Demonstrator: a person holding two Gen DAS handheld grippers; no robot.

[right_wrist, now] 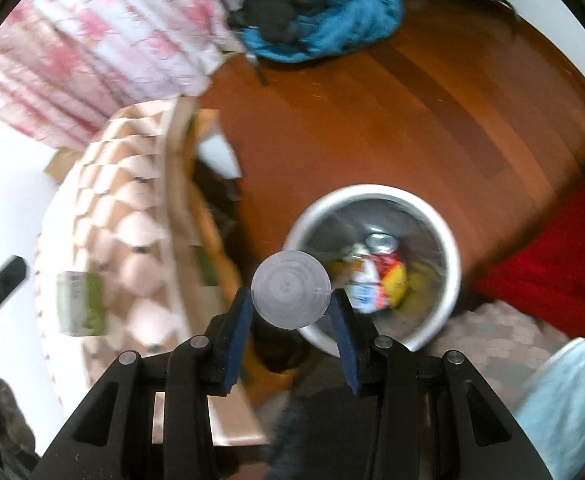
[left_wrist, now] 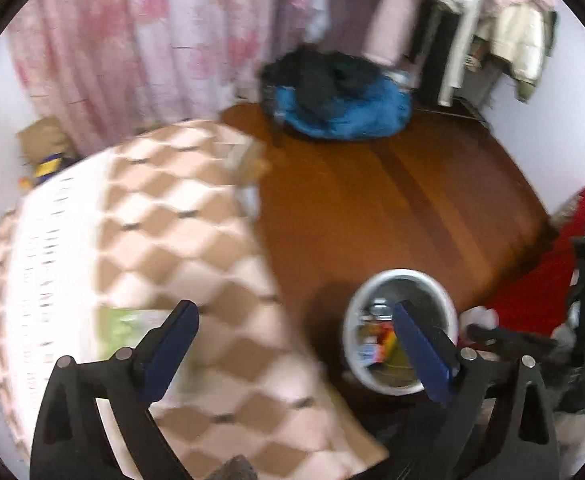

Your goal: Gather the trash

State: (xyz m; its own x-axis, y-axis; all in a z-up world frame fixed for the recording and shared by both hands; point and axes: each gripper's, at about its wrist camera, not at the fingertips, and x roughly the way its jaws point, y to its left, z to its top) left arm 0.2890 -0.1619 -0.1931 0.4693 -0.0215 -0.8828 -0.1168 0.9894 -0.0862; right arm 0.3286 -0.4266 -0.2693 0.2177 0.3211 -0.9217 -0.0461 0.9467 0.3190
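Observation:
A white round bin (right_wrist: 446,248) stands on the wooden floor with a can (right_wrist: 380,243) and colourful wrappers inside. My right gripper (right_wrist: 291,307) is shut on a clear plastic cup (right_wrist: 290,289), bottom toward the camera, held above the bin's near-left rim. In the left wrist view my left gripper (left_wrist: 294,318) is open and empty over the edge of the checkered table (left_wrist: 180,216), with the bin (left_wrist: 352,320) beside its right finger. A green carton (right_wrist: 80,304) lies on the table, seen blurred as the carton (left_wrist: 126,326) near my left finger.
A blue and black heap of clothes (left_wrist: 340,96) lies at the far side of the floor by pink curtains (left_wrist: 132,48). Red cloth (right_wrist: 552,272) lies right of the bin. Cardboard boxes (left_wrist: 44,140) sit behind the table. Coats (left_wrist: 512,36) hang at the back right.

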